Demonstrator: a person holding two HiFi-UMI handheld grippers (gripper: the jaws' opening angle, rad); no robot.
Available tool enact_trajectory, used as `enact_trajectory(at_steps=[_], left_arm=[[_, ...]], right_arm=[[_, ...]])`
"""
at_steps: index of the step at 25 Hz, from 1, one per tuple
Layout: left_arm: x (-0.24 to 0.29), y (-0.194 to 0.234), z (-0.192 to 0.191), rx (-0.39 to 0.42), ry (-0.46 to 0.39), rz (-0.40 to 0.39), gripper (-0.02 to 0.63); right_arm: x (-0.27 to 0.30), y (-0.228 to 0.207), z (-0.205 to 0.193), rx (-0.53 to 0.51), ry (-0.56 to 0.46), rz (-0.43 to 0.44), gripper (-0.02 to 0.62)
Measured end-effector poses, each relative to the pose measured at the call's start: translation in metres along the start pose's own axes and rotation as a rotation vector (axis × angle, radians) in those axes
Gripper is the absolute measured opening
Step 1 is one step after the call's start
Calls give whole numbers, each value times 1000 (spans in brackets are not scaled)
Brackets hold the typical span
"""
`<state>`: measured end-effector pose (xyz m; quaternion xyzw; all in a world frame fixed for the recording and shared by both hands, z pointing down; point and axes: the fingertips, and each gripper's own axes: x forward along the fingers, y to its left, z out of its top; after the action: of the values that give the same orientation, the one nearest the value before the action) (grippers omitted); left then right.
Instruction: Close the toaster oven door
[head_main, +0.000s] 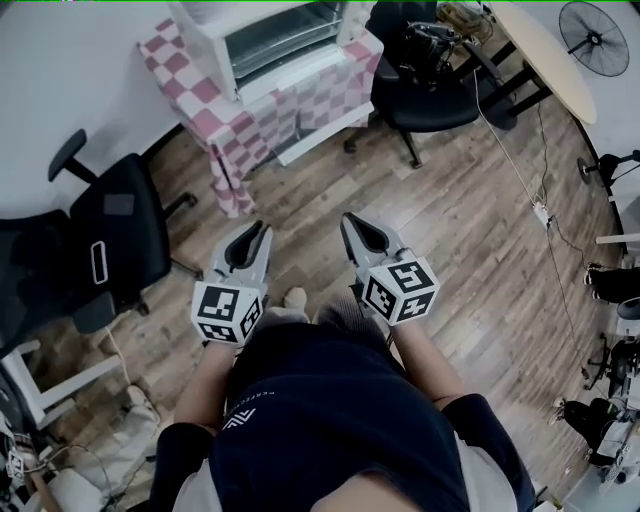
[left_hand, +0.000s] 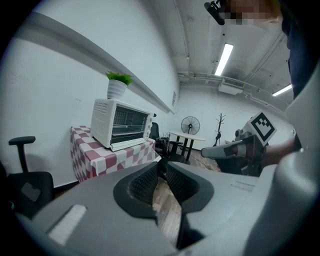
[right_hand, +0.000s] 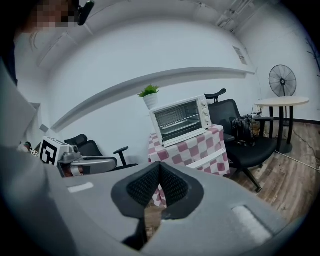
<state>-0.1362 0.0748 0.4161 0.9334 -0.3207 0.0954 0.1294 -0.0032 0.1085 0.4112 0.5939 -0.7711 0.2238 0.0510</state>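
Left claw: jaws parted by a narrow slit at the tips, nothing between them. Right claw: jaw tips meet, nothing held. Both are carried side by side in the air over the wooden floor, the left at 9 o'clock of the right, both pointing toward 12 o'clock in the head view and well apart from the task's thing.

Surface: draped in a pink-and-white checked cloth and set against the white wall at 12 o'clock of the claws.

Black office chair: stands at 9 o'clock of the left claw. Second black chair: stands just beside the surface at 1 o'clock of the right claw, with a dark bag on its seat.

Toaster oven: white, standing on the surface, front facing the claws. Wire racks are plainly visible inside. A flat white panel projects from the lower front edge, which appears to be the door lying open.

Pedestal fan: at 2 o'clock, near the far wall.

Potted plant: green leaves in a white pot, upright on the oven's top.
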Motion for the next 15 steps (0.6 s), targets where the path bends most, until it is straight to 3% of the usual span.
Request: enact_trajectory(at_steps=[9,15], left_arm=[[42,19,-8,-21,35,42,188],[88,28,-25,-42,87,111,250]], right_arm=[[26,-35,4,15,62,36,2],[49,-71,17,-30,108,125,2]])
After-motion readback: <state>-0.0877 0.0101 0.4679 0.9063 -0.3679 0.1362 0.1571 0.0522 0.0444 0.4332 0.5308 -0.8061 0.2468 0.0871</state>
